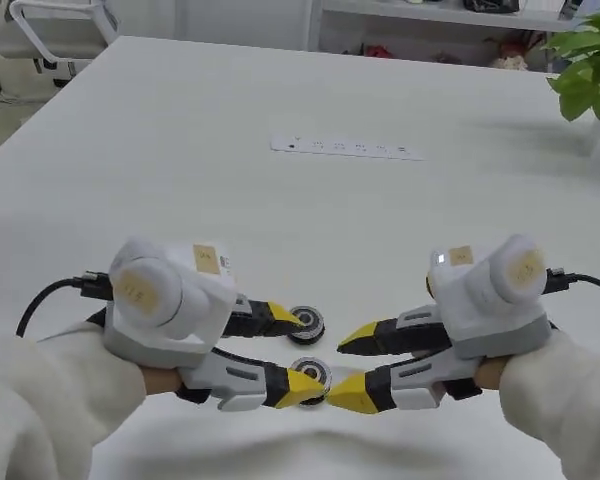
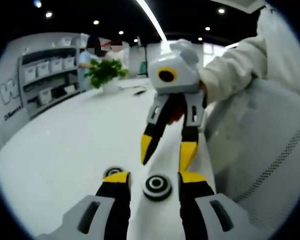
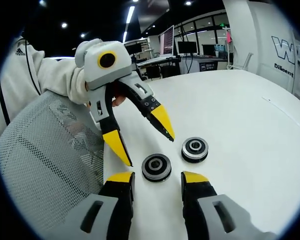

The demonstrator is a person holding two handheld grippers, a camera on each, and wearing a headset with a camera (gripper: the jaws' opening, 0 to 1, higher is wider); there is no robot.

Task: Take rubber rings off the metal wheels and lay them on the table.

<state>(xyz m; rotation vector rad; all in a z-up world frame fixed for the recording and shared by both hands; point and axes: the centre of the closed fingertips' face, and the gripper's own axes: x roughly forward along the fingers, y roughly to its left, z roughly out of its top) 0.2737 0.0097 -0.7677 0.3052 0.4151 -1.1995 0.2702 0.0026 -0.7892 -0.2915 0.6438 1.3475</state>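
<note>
Closest to the person, the left gripper [image 1: 306,355] and the right gripper [image 1: 336,368] point at each other, low over the white desk [image 1: 180,150]. Both have their jaws spread wide, with nothing in them. The near metal wheel [image 1: 308,373] lies flat on the desk between the two sets of yellow tips. I think they come from both sides so one can hold the wheel steady while the other pulls at its black rubber ring [image 3: 145,168]. That ring looks like it is on the wheel, so no ring is off yet. The far metal wheel [image 1: 306,322] lies just beside the left gripper's upper jaw, waiting its turn. Farther back are a white power strip [image 1: 346,148] and a green plant [image 1: 590,70].
</note>
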